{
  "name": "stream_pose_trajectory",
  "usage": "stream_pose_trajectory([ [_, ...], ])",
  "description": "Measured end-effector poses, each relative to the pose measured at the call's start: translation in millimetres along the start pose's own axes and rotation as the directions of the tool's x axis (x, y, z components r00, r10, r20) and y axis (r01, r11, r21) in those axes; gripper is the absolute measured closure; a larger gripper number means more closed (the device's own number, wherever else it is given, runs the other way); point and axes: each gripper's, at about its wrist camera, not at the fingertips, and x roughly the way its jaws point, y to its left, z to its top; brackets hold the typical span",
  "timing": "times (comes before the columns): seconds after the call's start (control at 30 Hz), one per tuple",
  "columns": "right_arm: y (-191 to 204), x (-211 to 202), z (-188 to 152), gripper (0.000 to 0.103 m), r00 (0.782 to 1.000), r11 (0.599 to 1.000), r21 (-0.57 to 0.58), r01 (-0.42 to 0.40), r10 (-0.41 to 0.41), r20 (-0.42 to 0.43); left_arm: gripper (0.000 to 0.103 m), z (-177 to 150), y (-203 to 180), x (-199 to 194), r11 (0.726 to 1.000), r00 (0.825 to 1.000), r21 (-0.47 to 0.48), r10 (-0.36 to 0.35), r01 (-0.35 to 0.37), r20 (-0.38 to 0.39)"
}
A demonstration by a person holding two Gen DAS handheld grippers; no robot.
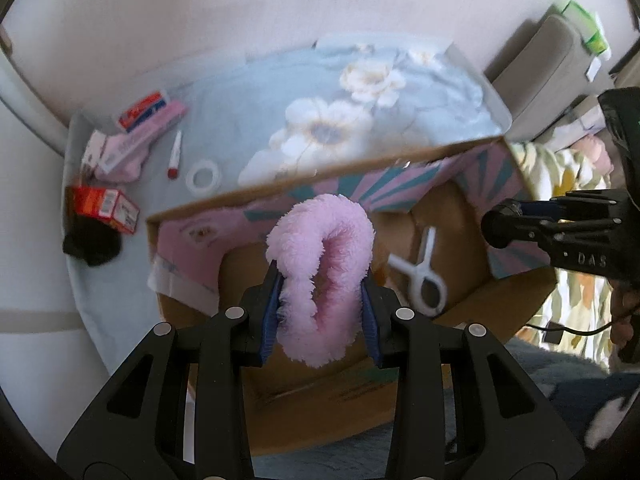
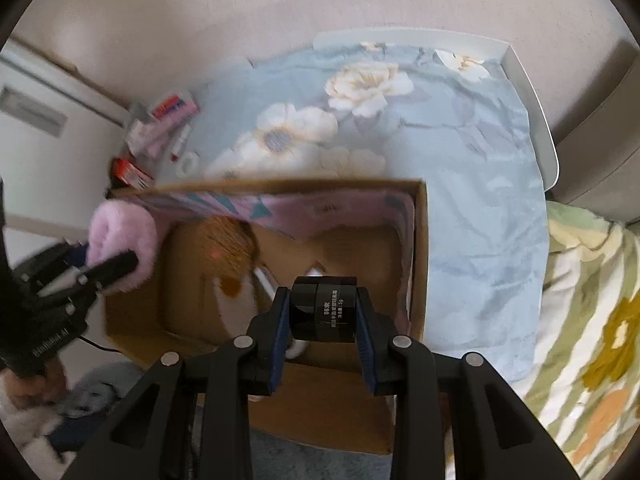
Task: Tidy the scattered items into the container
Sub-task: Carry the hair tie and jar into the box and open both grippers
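Observation:
My left gripper (image 1: 320,280) is shut on a fluffy pink scrunchie (image 1: 320,268) and holds it above the open cardboard box (image 1: 520,300). A white clip (image 1: 424,276) lies on the box floor. My right gripper (image 2: 323,308) is shut on a small black jar (image 2: 324,308) over the box (image 2: 420,260), near its front edge. The left gripper with the scrunchie (image 2: 120,248) shows at the box's left rim in the right wrist view. The right gripper (image 1: 496,224) shows at the box's right side in the left wrist view.
On the blue floral sheet (image 1: 280,92) left of the box lie a red box (image 1: 104,206), pink packets (image 1: 136,144), a small tube (image 1: 175,156), a tape roll (image 1: 204,178) and a black item (image 1: 92,244). A wall runs behind. A green floral blanket (image 2: 592,320) lies at right.

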Motion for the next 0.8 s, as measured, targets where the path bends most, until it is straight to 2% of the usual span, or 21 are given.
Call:
stream_pose_trajectory([
  [0.17,6.9,24.5,-9.1,0.074,0.999,0.999,-0.048,0.002,-0.004,-0.039,0.071,-12.5,2.8,21.1,0.999,0.997,0.002,0.046,-0.046,-0.062],
  [0.27,6.1,35.6,-12.5,0.074,0.998,0.999,-0.054,0.000,-0.004,-0.065,0.071,-18.7,6.2,31.9,0.999,0.994,-0.011,0.050,-0.051,-0.094],
  [0.33,11.0,37.2,-13.2,0.074,0.998,0.995,-0.096,0.034,-0.039,-0.056,0.071,-20.6,6.7,36.7,0.998,0.992,-0.015,0.055,-0.057,-0.111],
  [0.47,13.7,41.9,-12.3,0.074,0.997,0.993,-0.114,0.026,-0.035,-0.071,0.070,-22.8,5.6,37.1,0.999,0.992,-0.010,0.047,-0.048,-0.116],
  [0.5,14.6,41.6,-11.9,0.074,0.997,0.993,-0.118,0.028,-0.036,-0.071,0.062,-22.8,4.3,37.3,0.999,0.992,-0.005,0.032,-0.033,-0.123],
  [0.53,15.6,41.8,-11.6,0.074,0.997,0.991,-0.129,0.030,-0.040,-0.073,0.043,-22.7,3.2,37.6,1.000,0.991,-0.006,0.029,-0.030,-0.128],
  [0.6,20.0,42.6,-9.8,0.072,0.995,0.987,-0.156,0.044,-0.057,-0.080,0.018,-22.8,0.4,37.1,0.999,0.989,-0.006,0.050,-0.051,-0.138],
  [0.67,23.4,40.1,-8.7,0.048,0.995,0.982,-0.178,0.070,-0.082,-0.063,0.016,-22.3,-1.5,33.0,0.997,0.990,0.009,0.074,-0.074,-0.121],
  [0.8,25.5,22.0,-5.1,0.032,0.999,0.982,-0.186,0.035,-0.035,0.003,0.016,-19.4,4.0,21.9,0.997,0.993,-0.015,0.080,-0.082,-0.088],
])
